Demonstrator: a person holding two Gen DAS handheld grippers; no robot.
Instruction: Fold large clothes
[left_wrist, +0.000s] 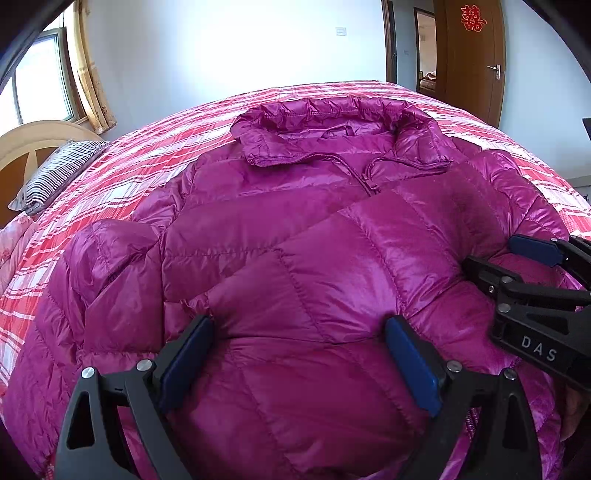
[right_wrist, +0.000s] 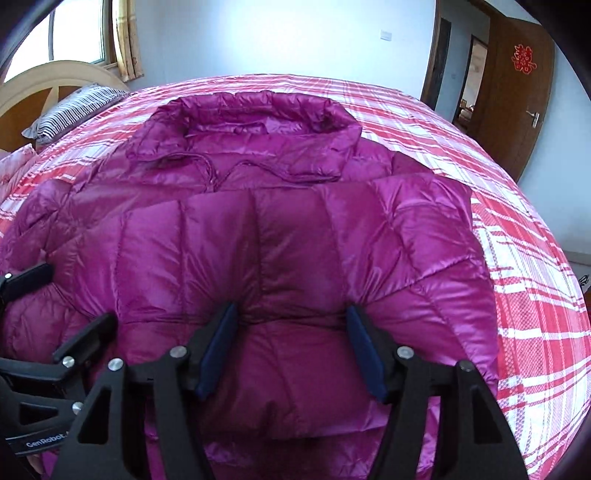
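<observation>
glossy quilted jacket (left_wrist: 295, 240), matt cotton bedsheet (left_wrist: 155, 162)

The left gripper (left_wrist: 299, 354) has its jaws spread wide, blue pads (left_wrist: 186, 363) facing inward. The right gripper (right_wrist: 291, 343) sits just beside it, jaws likewise parted, both pointing forward and tilted down.

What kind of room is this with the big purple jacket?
Most likely a bedroom in someone's home. The purple down jacket lies spread on a bed with a red plaid bedspread, a striped pillow rests by a curved wooden headboard, and a wooden door stands open behind.
</observation>
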